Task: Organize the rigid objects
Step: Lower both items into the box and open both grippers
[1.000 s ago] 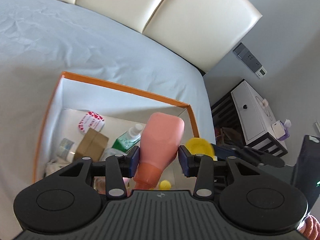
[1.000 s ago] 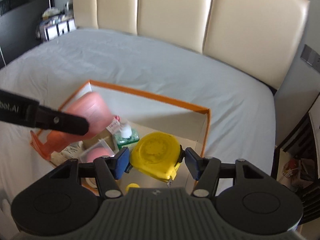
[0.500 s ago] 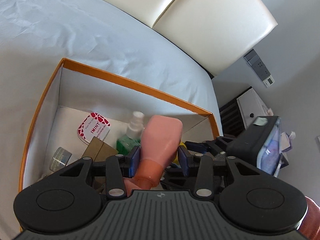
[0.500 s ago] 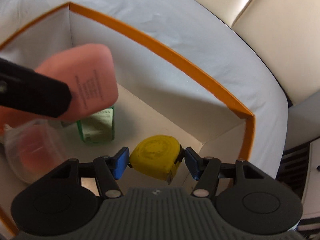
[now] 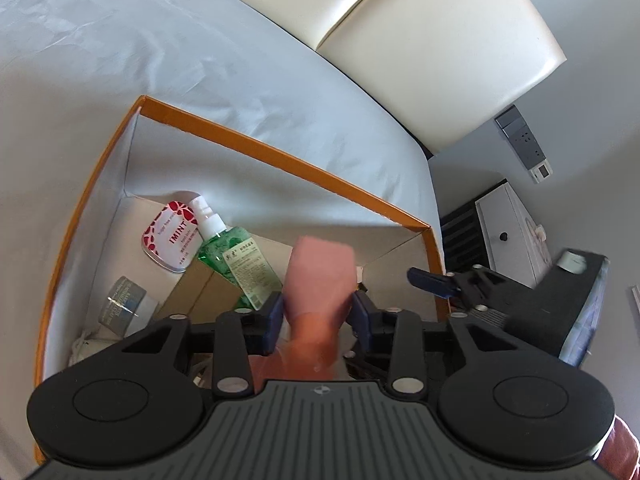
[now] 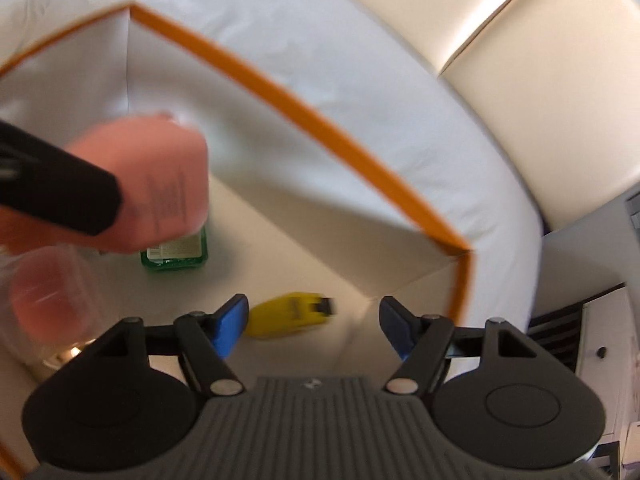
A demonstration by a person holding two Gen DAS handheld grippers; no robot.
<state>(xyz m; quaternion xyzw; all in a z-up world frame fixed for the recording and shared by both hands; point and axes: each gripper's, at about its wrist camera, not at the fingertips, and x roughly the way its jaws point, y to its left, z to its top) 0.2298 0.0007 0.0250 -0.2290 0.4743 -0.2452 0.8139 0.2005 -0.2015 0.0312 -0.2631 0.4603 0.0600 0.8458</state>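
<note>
An open white box with an orange rim (image 5: 280, 160) sits on the bed. My left gripper (image 5: 316, 312) is low inside it, its jaws closing with the blue pads against a blurred pink bottle (image 5: 320, 276) that points away from me. In the right wrist view the same pink bottle (image 6: 168, 184) hangs at the left above the box floor. My right gripper (image 6: 313, 306) hovers over the box's near right corner with its jaws opening. A yellow tape measure (image 6: 288, 314) lies blurred on the box floor below them, free of both pads.
In the box lie a green pump bottle (image 5: 236, 264), a red-and-white mint tin (image 5: 172, 236), a brown carton (image 5: 200, 292), a small clear jar (image 5: 124, 304) and a clear tub with pink contents (image 6: 48, 300). A cream headboard (image 5: 440, 32) and a white nightstand (image 5: 508, 232) stand beyond.
The right jaws have spread and the yellow tape measure has dropped out of them onto the box floor. The left gripper has sunk into the box with the pink bottle, its jaws narrower.
</note>
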